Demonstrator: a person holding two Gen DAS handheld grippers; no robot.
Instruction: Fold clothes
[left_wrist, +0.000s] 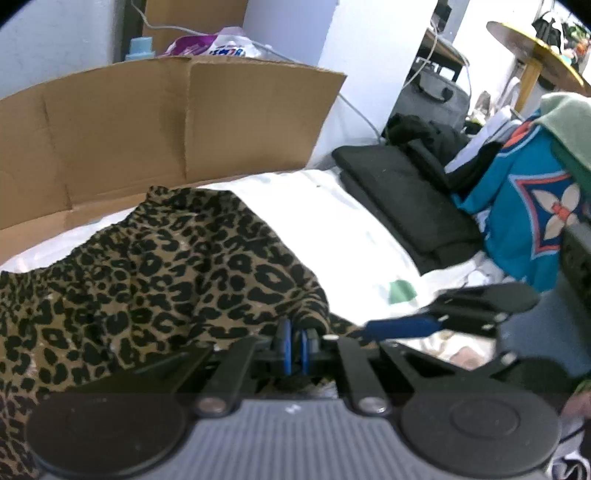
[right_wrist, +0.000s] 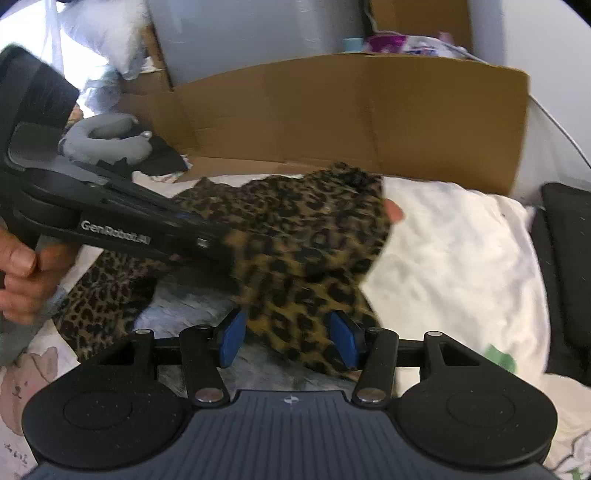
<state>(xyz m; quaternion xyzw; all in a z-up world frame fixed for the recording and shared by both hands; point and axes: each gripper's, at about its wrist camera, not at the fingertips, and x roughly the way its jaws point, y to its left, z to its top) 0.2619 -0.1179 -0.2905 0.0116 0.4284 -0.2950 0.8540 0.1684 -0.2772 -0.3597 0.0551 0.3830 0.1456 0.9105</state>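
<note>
Leopard garment (right_wrist: 306, 236) heaped on bed (right_wrist: 461, 251), in front of cardboard box (right_wrist: 332, 110). Left gripper (left_wrist: 294, 345) pinched tight on garment edge. Right gripper (right_wrist: 290, 341) half open, fabric hanging between pads, not clamped. Garment runs from both grippers toward box. Blur hides folds; garment's near edge cut off.

My right gripper (right_wrist: 288, 341): black linkage arms, silver pivot screws, blue pads (right_wrist: 231, 341), ribbed grey housing. Left gripper (left_wrist: 294, 345) identical; white "GenRobot.AI" lettering on its side in right-wrist view.
</note>
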